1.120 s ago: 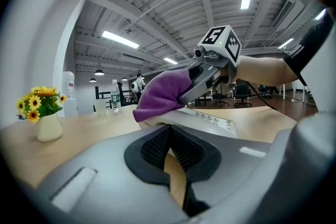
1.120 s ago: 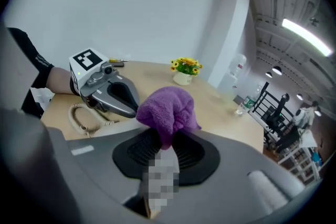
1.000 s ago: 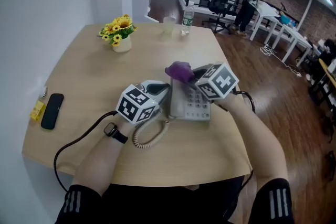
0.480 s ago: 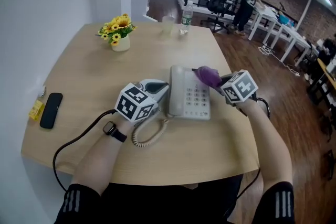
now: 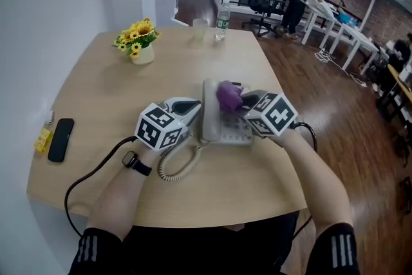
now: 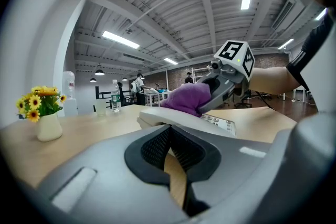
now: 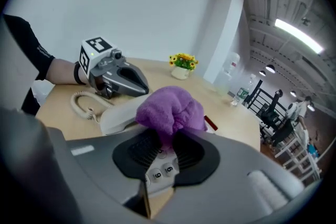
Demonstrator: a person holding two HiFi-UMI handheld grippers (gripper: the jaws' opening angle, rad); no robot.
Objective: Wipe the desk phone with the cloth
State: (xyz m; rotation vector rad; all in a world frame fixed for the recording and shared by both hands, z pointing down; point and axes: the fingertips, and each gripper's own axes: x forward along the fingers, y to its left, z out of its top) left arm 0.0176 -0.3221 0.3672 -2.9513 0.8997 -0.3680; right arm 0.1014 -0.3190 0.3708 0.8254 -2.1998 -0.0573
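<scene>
A pale grey desk phone lies mid-table, with its handset on the left side and its keypad on the right. My right gripper is shut on a bunched purple cloth, which presses onto the upper keypad. From the right gripper view the cloth bulges out past the fingertips. My left gripper rests at the phone's left edge beside the handset. Its jaws are shut with nothing between them. The left gripper view shows the cloth on the phone.
A coiled cord loops toward the table's front edge. At the back stand a vase of yellow flowers, a cup and a water bottle. A black handset-like device and a yellow item lie far left.
The right gripper swung the cloth from the phone's top out to its right side, then back left onto the keypad. The left gripper stayed put.
</scene>
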